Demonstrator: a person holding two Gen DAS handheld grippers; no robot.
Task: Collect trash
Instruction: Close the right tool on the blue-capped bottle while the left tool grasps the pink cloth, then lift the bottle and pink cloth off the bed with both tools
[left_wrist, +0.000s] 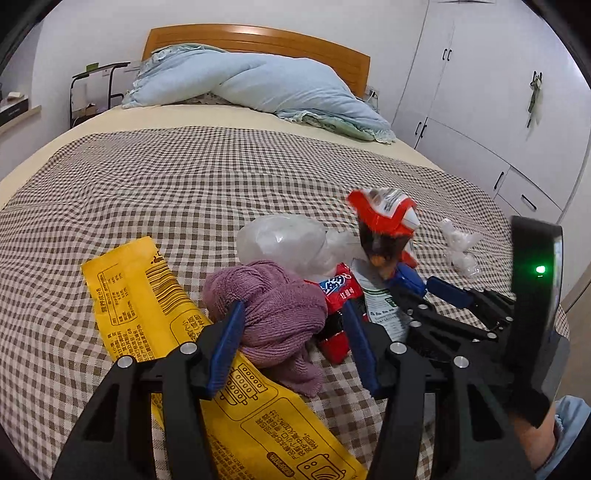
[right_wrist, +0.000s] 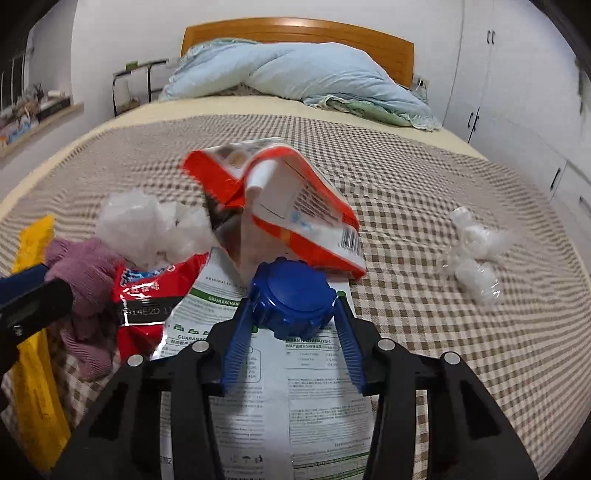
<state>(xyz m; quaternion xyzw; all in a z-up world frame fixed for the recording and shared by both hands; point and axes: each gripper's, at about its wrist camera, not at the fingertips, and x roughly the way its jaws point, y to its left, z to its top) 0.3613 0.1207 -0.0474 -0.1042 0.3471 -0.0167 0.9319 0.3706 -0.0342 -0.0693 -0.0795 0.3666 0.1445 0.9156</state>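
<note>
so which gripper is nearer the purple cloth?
Left. The left gripper straddles the purple cloth, jaws either side. The right gripper sits off to its right, closed on a blue cap.

You see a glossy yellow plastic wrapper (left_wrist: 155, 314), a nubby purple knit cloth (left_wrist: 273, 314), crinkled clear film (right_wrist: 476, 254) and a matt checked bedspread (left_wrist: 184, 184).
</note>
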